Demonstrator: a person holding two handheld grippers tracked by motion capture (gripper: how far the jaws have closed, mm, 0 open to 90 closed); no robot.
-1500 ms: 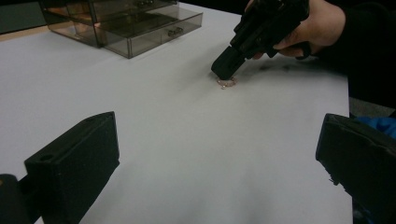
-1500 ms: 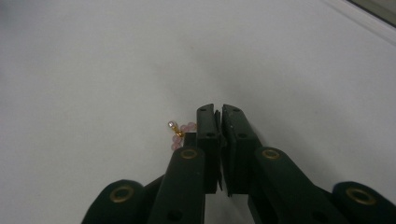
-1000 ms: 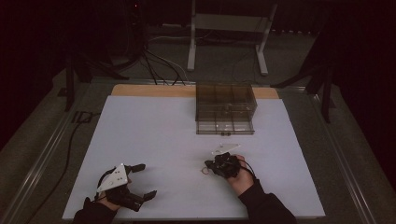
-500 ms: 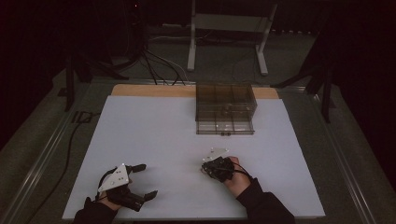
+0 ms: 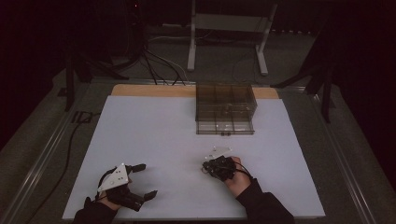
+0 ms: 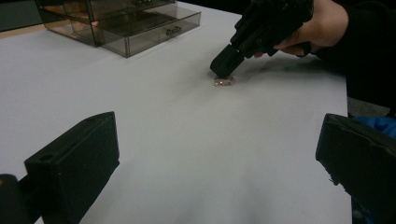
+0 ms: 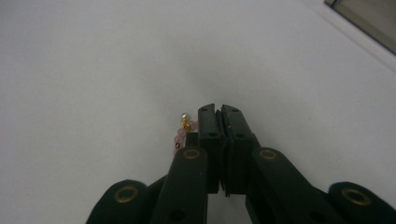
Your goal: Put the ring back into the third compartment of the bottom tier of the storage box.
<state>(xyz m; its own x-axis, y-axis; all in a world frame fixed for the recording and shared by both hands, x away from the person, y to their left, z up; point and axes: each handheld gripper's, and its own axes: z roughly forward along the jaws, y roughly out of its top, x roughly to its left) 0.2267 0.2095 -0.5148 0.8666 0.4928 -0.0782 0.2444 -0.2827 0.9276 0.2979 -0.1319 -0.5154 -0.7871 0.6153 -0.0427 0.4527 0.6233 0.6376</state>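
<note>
Left gripper sits at the near left of the white table, fingers spread wide, nothing between them. Right gripper is near centre-right, tips down on the table, fingers pressed together; the right gripper view shows a pink bead bracelet with gold and pearl bits pinched at their left edge, lying on the table. Far centre-right: smoky clear drawer box, well apart from both grippers. Beyond the table, cables and a stand on the floor.
</note>
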